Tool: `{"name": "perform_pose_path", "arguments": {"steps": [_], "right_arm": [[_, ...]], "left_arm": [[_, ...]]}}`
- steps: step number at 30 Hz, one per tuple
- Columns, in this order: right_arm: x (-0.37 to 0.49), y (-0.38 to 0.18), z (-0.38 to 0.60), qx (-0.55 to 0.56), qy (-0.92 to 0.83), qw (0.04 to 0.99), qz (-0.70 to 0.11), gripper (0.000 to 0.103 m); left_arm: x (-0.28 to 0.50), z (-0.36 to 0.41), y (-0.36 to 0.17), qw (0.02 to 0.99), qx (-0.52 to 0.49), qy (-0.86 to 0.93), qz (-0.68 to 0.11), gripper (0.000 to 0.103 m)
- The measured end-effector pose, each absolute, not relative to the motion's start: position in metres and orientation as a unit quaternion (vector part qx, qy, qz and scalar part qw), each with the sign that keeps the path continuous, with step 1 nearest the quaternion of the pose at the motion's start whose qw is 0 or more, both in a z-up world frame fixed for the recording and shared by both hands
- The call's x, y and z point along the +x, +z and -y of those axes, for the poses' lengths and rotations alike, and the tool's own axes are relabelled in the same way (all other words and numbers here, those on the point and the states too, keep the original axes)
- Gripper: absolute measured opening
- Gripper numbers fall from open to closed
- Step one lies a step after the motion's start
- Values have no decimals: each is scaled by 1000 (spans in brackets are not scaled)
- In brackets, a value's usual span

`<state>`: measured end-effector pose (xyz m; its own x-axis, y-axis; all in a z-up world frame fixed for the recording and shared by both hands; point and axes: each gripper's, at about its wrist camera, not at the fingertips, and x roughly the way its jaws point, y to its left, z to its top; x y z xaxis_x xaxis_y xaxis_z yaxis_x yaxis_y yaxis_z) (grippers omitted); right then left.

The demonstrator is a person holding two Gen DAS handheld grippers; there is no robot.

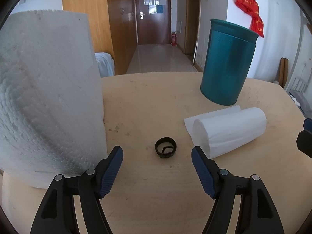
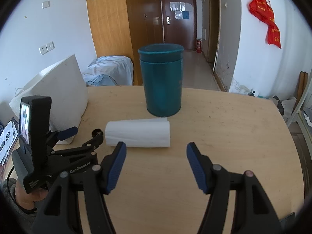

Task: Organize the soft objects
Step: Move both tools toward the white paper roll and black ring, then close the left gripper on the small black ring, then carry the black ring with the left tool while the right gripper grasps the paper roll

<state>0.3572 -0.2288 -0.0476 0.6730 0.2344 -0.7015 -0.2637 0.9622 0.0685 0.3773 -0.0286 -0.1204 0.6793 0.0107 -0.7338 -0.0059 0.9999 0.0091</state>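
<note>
We find the roll (image 2: 137, 134) lying crosswise on the table (image 2: 224, 136), directly ahead of our right gripper (image 2: 156, 156), in front of the tin (image 2: 161, 81). Both grippers spread, empty; left gripper (image 1: 157, 162) sits farther off.

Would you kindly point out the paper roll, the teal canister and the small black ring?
paper roll (image 2: 138, 134), right wrist view, middle of its side.
teal canister (image 2: 161, 85), right wrist view, middle of its body.
small black ring (image 1: 165, 148), left wrist view, its near rim.
</note>
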Motion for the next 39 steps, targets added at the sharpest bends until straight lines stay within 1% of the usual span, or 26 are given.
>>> {"name": "perform_pose_path", "arguments": {"steps": [3, 5, 11, 18, 20, 24, 26, 28, 34, 39], "right_arm": [[360, -50, 228, -22, 136, 914, -382, 68], [364, -52, 227, -22, 136, 912, -385, 68], [375, -56, 220, -48, 145, 909, -387, 68], [383, -61, 210, -69, 161, 904, -389, 68], [383, -62, 209, -73, 159, 904, -389, 68], [382, -61, 206, -77, 160, 904, -389, 68], [382, -61, 205, -81, 159, 905, -386, 68], [384, -62, 203, -85, 159, 905, -386, 68], [391, -66, 203, -80, 165, 900, -396, 68], [393, -67, 192, -105, 180, 893, -398, 69]], "left_arm": [[380, 29, -121, 914, -2, 3, -405, 72], [383, 28, -123, 911, -4, 1, -412, 68], [390, 24, -127, 904, -19, -5, -428, 58], [393, 23, -124, 903, -16, -8, -428, 52], [392, 23, -124, 904, -16, -12, -427, 42], [392, 20, -124, 904, -14, -12, -426, 36], [392, 21, -124, 904, -10, -11, -426, 29], [391, 23, -126, 905, -9, -12, -426, 24], [385, 26, -125, 905, -5, -17, -425, 19], [368, 28, -112, 914, 8, -23, -406, 19]]}}
